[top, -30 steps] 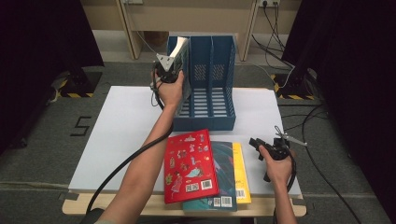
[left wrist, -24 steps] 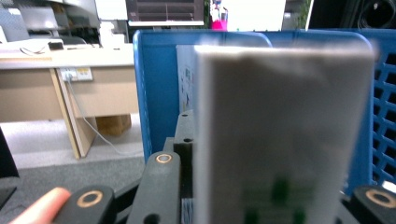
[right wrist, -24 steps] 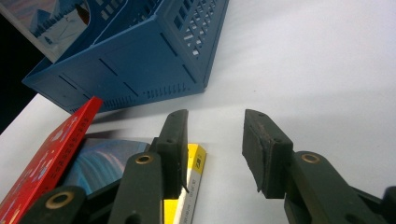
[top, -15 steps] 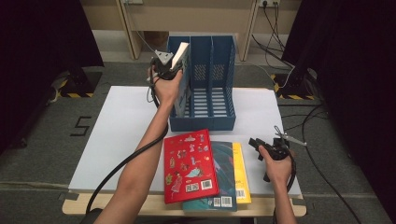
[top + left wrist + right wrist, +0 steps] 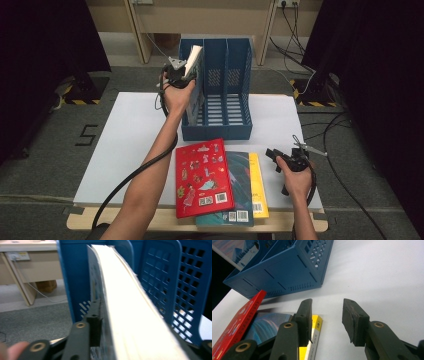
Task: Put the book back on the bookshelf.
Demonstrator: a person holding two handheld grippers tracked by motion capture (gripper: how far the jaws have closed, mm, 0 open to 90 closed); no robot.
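A thick book with a pale blue cover [image 5: 194, 55] stands on edge in the left compartment of the blue file holder [image 5: 225, 131]. My left gripper [image 5: 181, 71] is shut on its near upper part. Its jaws have just been closing with the book [image 5: 130, 315] between them, and the left finger [image 5: 93, 320] lies against the cover. My right gripper [image 5: 274, 158] rests low over the white table at the right, open with nothing between its jaws [image 5: 325, 315], just right of the yellow book [image 5: 313, 340].
A red book [image 5: 202, 175] lies on top of a teal book [image 5: 241, 170] and the yellow book [image 5: 256, 186] at the table's front edge. The holder's middle and right compartments hold nothing. Cables trail on the floor at the right.
The left hand has shifted only slightly at the holder, with the book still between its jaws. The right gripper has kept still.
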